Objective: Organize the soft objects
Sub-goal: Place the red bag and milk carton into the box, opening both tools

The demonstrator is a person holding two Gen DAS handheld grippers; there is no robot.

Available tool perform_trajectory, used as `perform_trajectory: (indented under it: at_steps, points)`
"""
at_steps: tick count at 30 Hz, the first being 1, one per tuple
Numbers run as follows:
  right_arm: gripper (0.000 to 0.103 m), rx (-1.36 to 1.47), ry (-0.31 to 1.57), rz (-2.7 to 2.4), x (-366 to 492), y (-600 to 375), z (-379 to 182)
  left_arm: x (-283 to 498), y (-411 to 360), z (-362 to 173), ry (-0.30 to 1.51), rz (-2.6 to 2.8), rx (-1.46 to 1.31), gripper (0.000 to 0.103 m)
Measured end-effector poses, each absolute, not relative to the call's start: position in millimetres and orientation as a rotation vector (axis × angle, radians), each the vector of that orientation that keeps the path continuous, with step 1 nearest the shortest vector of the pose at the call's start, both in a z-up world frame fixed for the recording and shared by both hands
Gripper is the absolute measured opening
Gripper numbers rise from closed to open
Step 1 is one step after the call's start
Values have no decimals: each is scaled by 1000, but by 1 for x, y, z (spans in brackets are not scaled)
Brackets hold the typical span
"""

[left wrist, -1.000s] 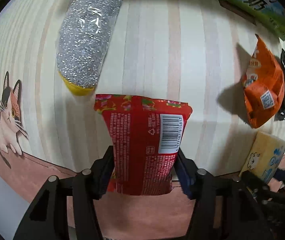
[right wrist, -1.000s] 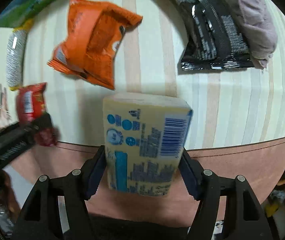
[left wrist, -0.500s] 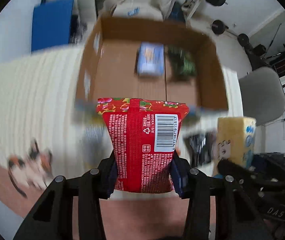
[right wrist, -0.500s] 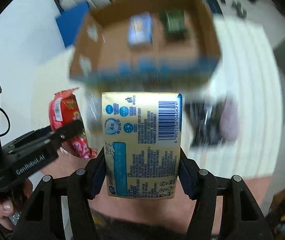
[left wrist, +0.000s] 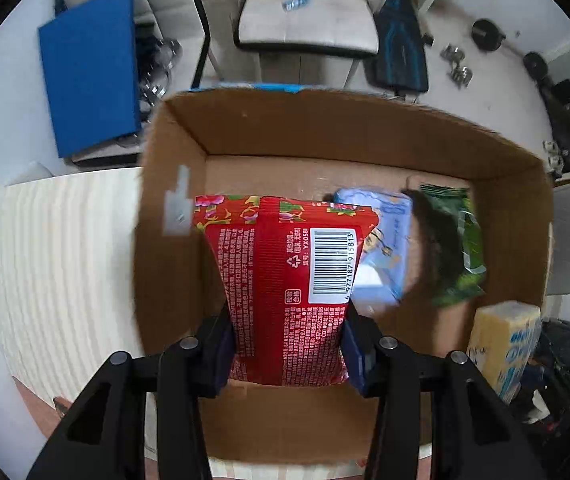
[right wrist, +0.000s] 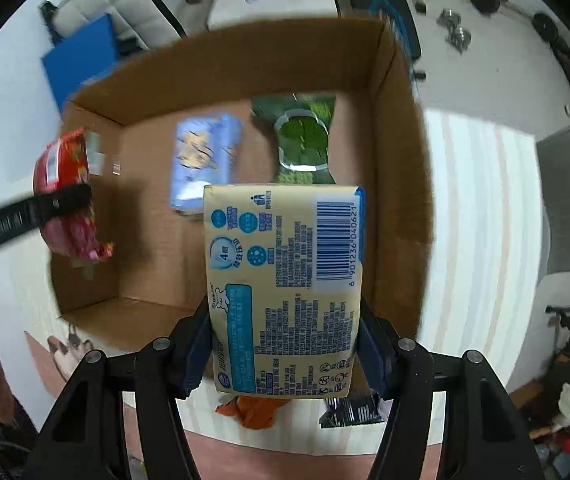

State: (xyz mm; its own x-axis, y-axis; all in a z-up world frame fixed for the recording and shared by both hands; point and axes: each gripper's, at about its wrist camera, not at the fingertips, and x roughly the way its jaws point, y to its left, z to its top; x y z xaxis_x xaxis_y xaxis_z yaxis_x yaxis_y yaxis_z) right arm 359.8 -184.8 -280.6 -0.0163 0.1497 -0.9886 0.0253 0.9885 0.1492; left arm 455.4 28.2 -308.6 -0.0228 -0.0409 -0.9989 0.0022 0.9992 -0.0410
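My left gripper (left wrist: pixel 287 356) is shut on a red snack packet (left wrist: pixel 285 288) and holds it above the left part of an open cardboard box (left wrist: pixel 173 184). My right gripper (right wrist: pixel 283 356) is shut on a yellow tissue pack (right wrist: pixel 281 280) and holds it above the box (right wrist: pixel 401 128), near its right wall. A light blue pack (right wrist: pixel 201 164) and a green packet (right wrist: pixel 305 140) lie on the box floor. The red packet (right wrist: pixel 61 160) and the left gripper show at the left of the right wrist view. The yellow pack (left wrist: pixel 505 344) shows at the lower right of the left wrist view.
The box stands on a striped cream tablecloth (right wrist: pixel 481 240). An orange packet (right wrist: pixel 255 412) and a black packet (right wrist: pixel 349 410) lie on the cloth under my right gripper. Behind the table are a white chair (left wrist: pixel 305 20), a blue board (left wrist: pixel 89 68) and dumbbells on the floor.
Both grippers have lifted their packs off the table and swung up and forward to hang over the open box. A second ago they were low over the cloth.
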Motion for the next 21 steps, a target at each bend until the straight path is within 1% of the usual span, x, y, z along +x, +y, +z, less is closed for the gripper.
perform_trajectory:
  at_steps: [3,11,19,20,21]
  points:
    - [65,132,1625,77,371,-189,-303,473,28,-326,1630,-16,-24,43]
    - [65,97,1688,84,386,-177,-350,497,24,-344,1668,6,-7,43]
    - [67,43,1720,80,392,-163,-365,507,18,-345,1716,-1,-10,45]
    - [70,43,1720,76,393,-163,-364,508,19,-342,1709,-3,-18,47]
    - [75,52,1718,77,394,-163,-362,508,20,-339,1698,-4,-24,50]
